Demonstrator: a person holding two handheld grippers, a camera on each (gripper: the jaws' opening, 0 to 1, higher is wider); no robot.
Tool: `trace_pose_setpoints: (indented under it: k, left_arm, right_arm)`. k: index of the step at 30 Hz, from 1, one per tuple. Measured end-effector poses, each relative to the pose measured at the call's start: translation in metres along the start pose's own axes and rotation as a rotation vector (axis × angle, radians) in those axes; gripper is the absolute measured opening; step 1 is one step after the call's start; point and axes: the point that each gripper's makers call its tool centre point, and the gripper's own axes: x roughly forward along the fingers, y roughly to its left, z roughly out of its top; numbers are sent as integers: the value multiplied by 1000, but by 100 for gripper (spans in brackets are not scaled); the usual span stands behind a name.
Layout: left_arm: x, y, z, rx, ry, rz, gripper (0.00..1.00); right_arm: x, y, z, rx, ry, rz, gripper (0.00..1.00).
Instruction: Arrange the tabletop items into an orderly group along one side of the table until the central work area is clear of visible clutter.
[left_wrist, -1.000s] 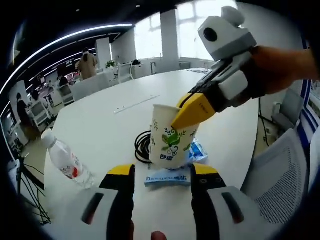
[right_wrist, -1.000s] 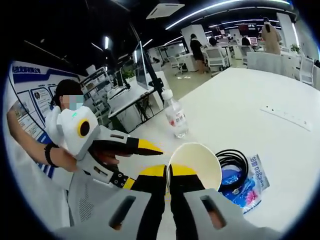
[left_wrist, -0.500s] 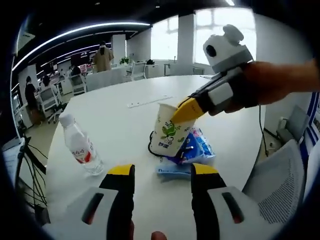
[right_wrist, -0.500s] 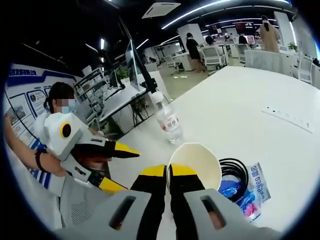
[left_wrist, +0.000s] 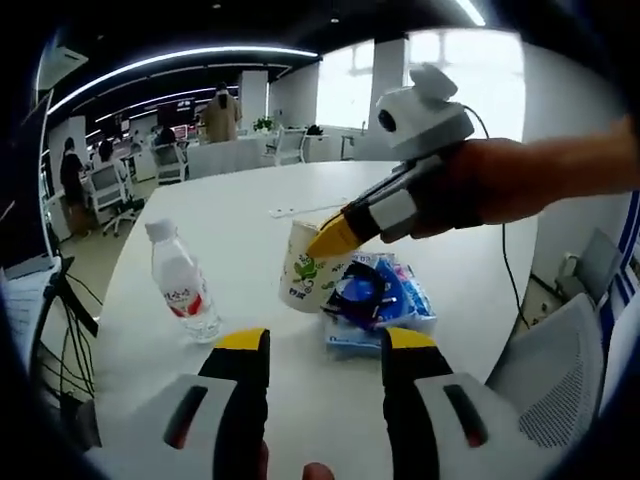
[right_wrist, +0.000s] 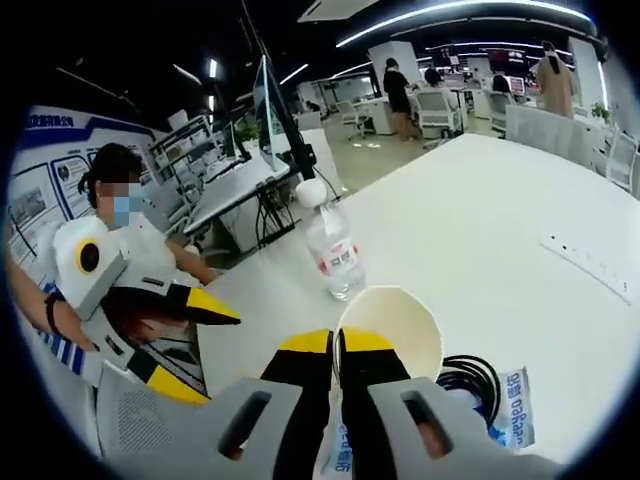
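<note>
In the left gripper view I am seeing a clear water bottle (left_wrist: 183, 291) with a white cap and red label standing upright on the white counter (left_wrist: 240, 220), over toward the left. My left claw (left_wrist: 311, 345) is sitting spread wide and gripping nothing, its yellow-tipped jaws hovering over bare counter just short of the pile. To the right of the bottle, the paper cup (left_wrist: 302, 280) with the green leaf print is tilting, pinched at its rim by my right claw (left_wrist: 335, 235), which is reaching in from the right with a hand (left_wrist: 500, 185) wrapped around it. Just beside the cup, and touching it, a coiled black cable (left_wrist: 358, 287) is lying on top of a blue plastic packet (left_wrist: 395, 300). In the right gripper view I am seeing the left claw (right_wrist: 195, 340) at the left edge, jaws parted, then the bottle (right_wrist: 330, 245) standing beyond the cup (right_wrist: 392, 320), whose rim my right claw (right_wrist: 336, 345) is clamping, and the cable (right_wrist: 470, 378) and packet (right_wrist: 510, 410) lying lower right.
</note>
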Motion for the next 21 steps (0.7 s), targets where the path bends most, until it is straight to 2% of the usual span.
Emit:
trace_pose_setpoints:
  k: [7,12,18,21]
  left_arm:
    - [-3,2,0,-18,-12,2,44]
    - [-8,6,-3,-37,-14,9,44]
    - [-18,14,-8,-58,-14,30,44]
    - [-21,18,-10,-63,-14,40,44]
  right_arm:
    - [34,0,6,-80,56,-7,0]
    - [61,1,11,-214,114,-1,0]
    - [86,0,3,-343,212,-3,0]
    - [92,-5,-5,-366,258,-17,0]
